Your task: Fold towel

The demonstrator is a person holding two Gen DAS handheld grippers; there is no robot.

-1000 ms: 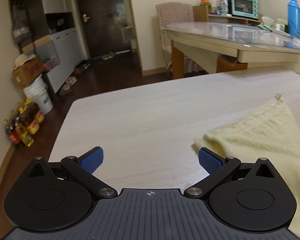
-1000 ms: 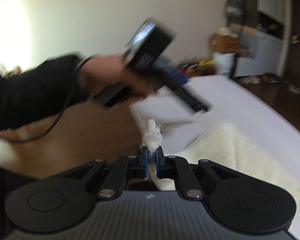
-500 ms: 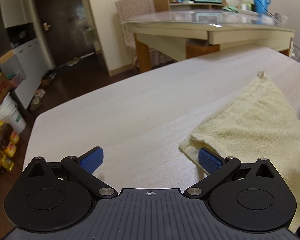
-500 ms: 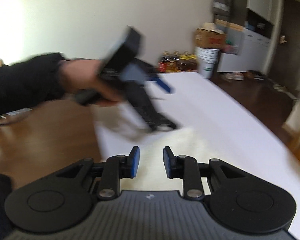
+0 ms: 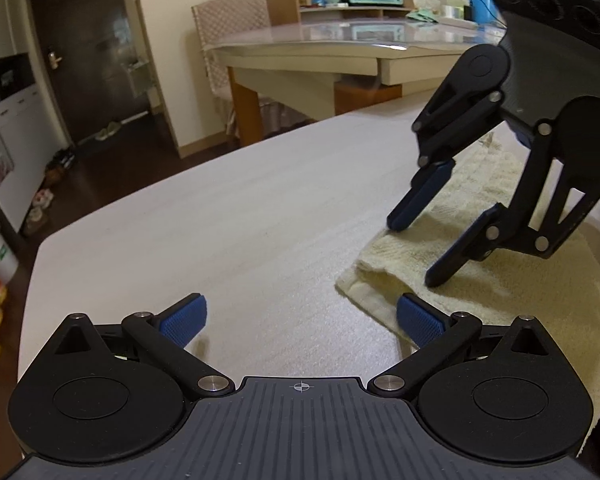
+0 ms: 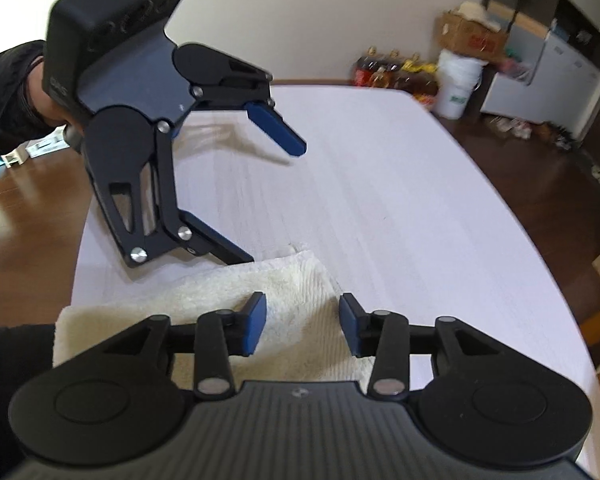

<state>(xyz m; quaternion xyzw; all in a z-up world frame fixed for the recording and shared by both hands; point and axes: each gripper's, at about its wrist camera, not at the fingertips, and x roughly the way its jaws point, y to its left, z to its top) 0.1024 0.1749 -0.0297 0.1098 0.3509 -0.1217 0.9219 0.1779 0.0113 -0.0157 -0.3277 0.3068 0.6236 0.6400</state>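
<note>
Currently I am holding both grippers, left (image 5: 302,314) and right (image 6: 302,330), jaws apart, over the folded towel (image 5: 500,280) on the counter (image 5: 240,220).

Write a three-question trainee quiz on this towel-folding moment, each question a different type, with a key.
1. True or false: the right gripper is clamped shut on the towel.
2. Multiple choice: the left gripper is (A) open, (B) shut on the towel, (C) out of view.
3. Fill in: the towel lies on the white ____.

Key: 1 false, its jaws stand apart above the towel. 2 A, with one fingertip at the towel's edge. 3 table.
</note>
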